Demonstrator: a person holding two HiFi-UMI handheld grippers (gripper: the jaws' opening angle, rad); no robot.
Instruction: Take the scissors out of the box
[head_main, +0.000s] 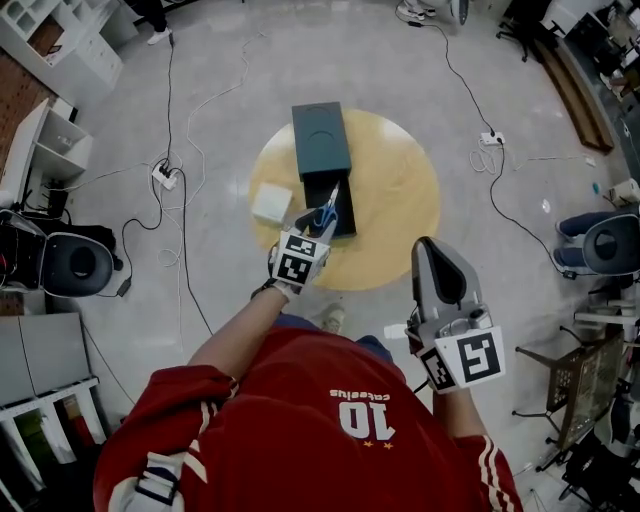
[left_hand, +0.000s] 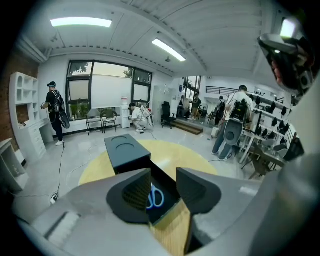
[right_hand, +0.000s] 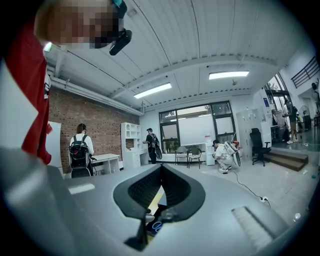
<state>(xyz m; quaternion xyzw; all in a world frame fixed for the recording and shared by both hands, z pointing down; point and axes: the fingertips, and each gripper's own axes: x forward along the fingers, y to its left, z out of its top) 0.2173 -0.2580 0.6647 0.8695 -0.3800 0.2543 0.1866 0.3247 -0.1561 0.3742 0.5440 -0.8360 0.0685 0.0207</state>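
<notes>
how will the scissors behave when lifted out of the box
Probably stiff and light: the scissors look slim. Lying flat in the box, they may slide or pivot if pinched off-centre. The blue loop handles likely give the fingers surest hold.

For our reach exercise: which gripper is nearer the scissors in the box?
Left. The left gripper hovers above the scissors; the right gripper hangs back by the table's edge.

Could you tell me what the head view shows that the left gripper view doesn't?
Only the head view shows the right gripper and a small white box beside the dark box. Only the left gripper view shows the left gripper with its jaws apart, and the room's windows. Both show the blue-handled scissors in that box on the round table.
</notes>
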